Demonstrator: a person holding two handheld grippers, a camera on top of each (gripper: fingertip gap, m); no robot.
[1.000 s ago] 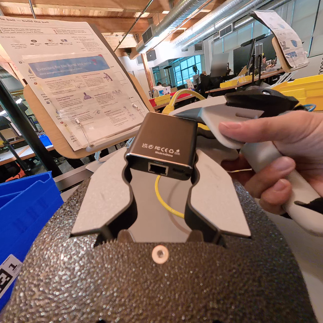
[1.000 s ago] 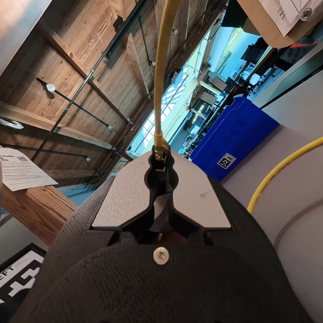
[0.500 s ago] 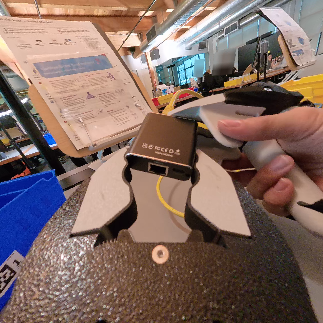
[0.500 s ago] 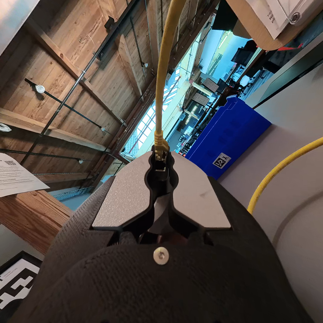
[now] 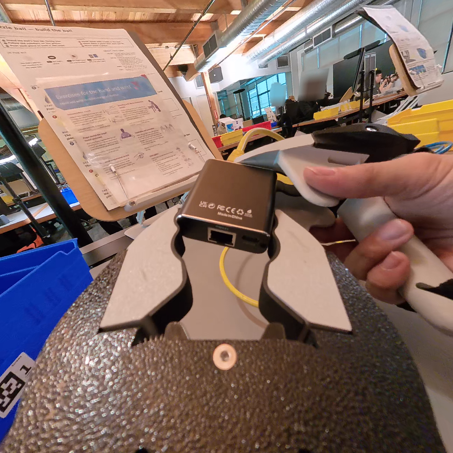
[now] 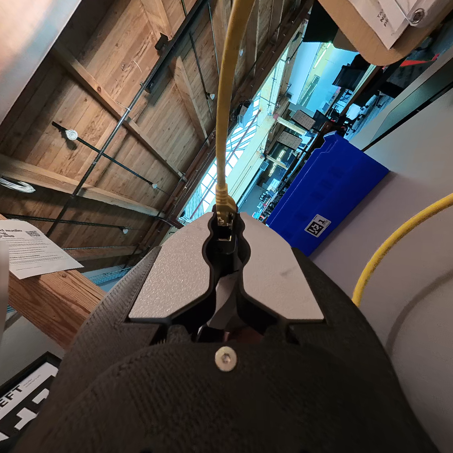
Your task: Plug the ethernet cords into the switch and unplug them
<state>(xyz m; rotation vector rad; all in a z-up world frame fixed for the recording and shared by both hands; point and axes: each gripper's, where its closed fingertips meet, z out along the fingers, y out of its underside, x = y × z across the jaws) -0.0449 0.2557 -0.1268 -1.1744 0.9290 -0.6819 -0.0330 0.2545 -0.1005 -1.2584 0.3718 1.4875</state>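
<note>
My left gripper (image 5: 224, 235) clamps the black switch (image 5: 229, 203), port facing me; yellow cord (image 5: 235, 282) loops beneath it.

printed markings on the switch (image 5: 228, 196), sheets on the board (image 5: 98, 110), bin (image 6: 328, 196) tag — wording withheld.

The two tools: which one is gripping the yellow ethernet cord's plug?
The right tool, shut on the yellow ethernet cord's plug. The left tool instead clamps the dark rectangular metal switch, its front ports empty.
</note>
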